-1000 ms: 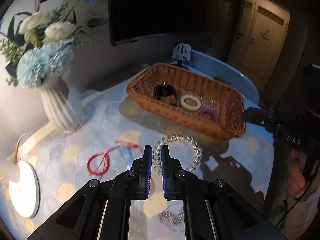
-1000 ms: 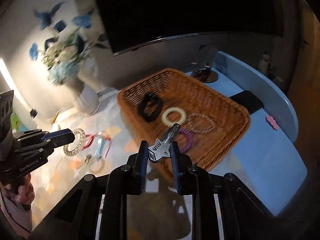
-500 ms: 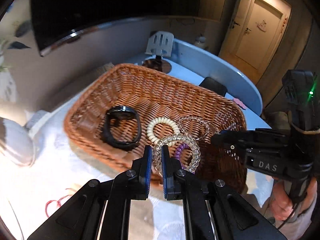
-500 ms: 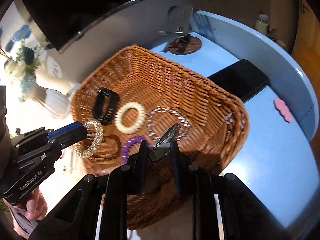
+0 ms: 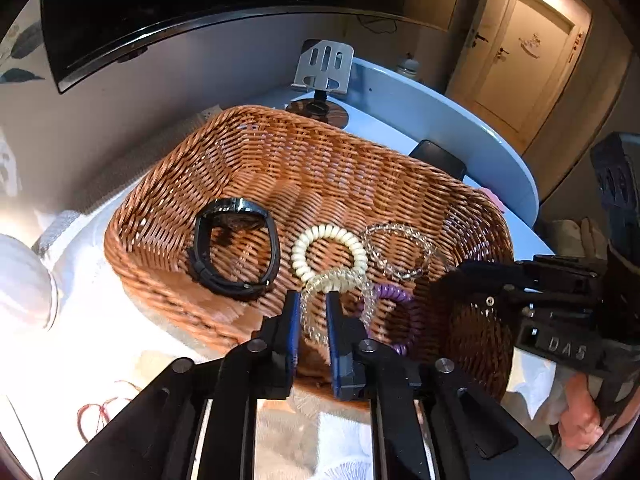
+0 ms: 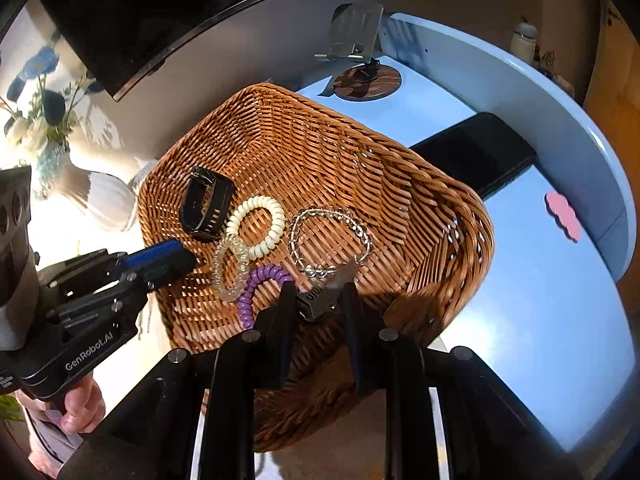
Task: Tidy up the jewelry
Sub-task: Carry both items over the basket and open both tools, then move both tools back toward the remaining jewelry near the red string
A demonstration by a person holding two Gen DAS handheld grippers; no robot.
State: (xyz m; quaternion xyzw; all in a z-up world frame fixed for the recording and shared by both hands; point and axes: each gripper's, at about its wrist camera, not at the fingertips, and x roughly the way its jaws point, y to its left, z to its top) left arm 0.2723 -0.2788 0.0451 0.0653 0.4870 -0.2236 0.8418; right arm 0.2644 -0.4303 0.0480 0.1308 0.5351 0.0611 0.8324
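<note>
A wicker basket (image 5: pixel 304 160) (image 6: pixel 320 128) holds a black watch (image 5: pixel 234 248) (image 6: pixel 206 202), a cream coil ring (image 5: pixel 328 252) (image 6: pixel 258 220), a clear bead bracelet (image 5: pixel 398 250) (image 6: pixel 330 240) and a purple coil ring (image 5: pixel 394 312) (image 6: pixel 256 286). My left gripper (image 5: pixel 312 312) (image 6: pixel 188 258) is over the basket's near side with its jaws slightly parted around a clear coil bracelet (image 5: pixel 336 292) (image 6: pixel 230 268), which hangs down into the basket. My right gripper (image 6: pixel 318 300) is shut on a silver metal clip (image 6: pixel 324 294) above the basket's near rim.
A phone stand (image 5: pixel 324 70) on a round wooden base and a black phone (image 6: pixel 476 152) sit behind the basket on the blue table (image 6: pixel 540 300). A white vase (image 6: pixel 100 200) stands at the left. Red cord (image 5: pixel 102 412) lies on the cloth at the lower left.
Both grippers have moved from the cloth side to over the basket and lower into it. The left jaws have opened a little and the clear coil bracelet now sags into the basket.
</note>
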